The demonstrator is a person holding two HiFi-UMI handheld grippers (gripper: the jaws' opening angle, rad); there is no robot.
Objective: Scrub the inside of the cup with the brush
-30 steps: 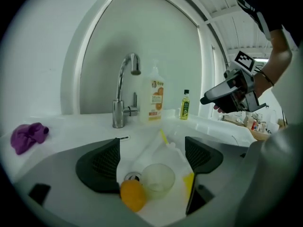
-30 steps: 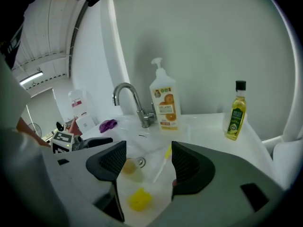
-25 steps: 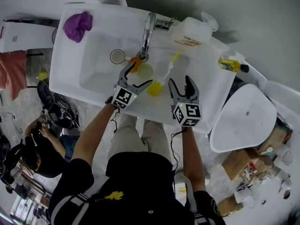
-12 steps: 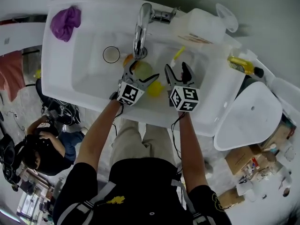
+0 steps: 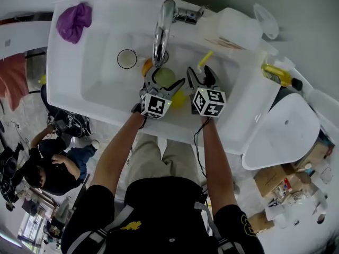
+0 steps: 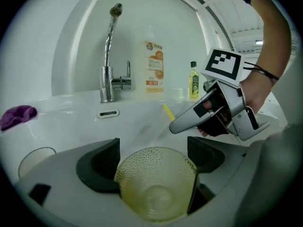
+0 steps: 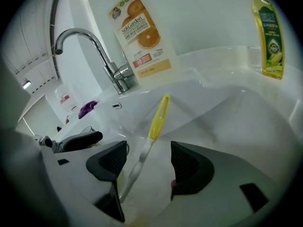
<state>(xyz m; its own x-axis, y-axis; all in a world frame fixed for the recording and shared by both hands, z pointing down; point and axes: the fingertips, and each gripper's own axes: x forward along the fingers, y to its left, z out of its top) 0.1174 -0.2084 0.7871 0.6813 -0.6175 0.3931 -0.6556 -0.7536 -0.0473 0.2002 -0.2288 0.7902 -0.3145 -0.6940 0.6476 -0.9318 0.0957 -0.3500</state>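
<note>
I had the left tool [image 6: 152, 151] clenched on the yellowish cup [image 6: 156, 188], which sat between its jaws. My right tool [image 7: 147, 156] stood released, the brush [image 7: 156, 119] handle lying between its parted jaws.

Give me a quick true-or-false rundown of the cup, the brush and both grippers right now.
1. The left gripper has the cup between its jaws. True.
2. The right gripper is clamped on the brush. False: its jaws stand apart, with the brush handle running between them ungripped.
3. The brush is inside the cup. False: it lies in the sink, outside the cup.
4. A purple cloth lies on a corner of the sink's rim. True.
</note>
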